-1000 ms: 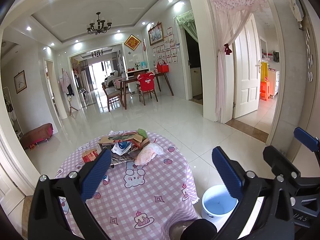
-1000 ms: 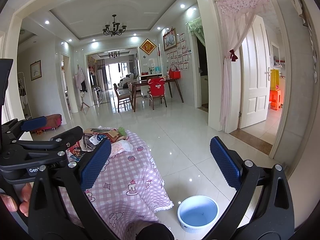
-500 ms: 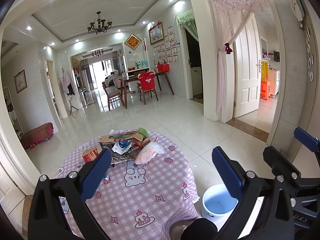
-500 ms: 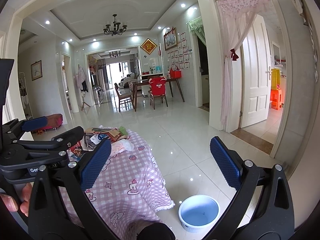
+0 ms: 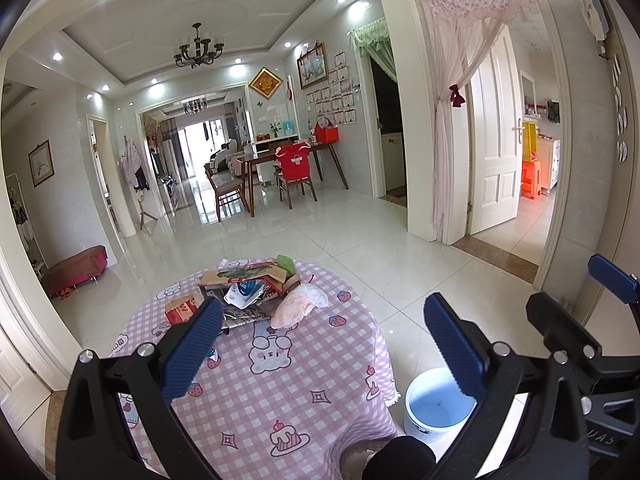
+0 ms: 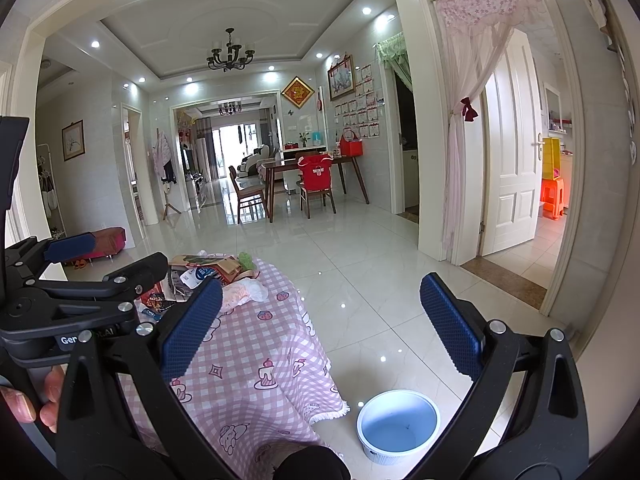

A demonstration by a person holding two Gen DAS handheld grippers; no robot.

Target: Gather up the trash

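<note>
Both grippers, left (image 5: 324, 344) and right (image 6: 320, 328), hang with jaws wide apart and empty. The trash (image 5: 256, 288) is heaped at the table's (image 5: 280, 392) far edge. A bucket (image 6: 398, 424) stands on the floor, right of the table.

Home: chandelier (image 5: 198, 49), dining table (image 5: 288, 154), tiled floor (image 5: 340, 248).

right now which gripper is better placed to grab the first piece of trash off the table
Left. The left gripper faces the trash pile head-on over the table; the right gripper hangs over floor.
</note>
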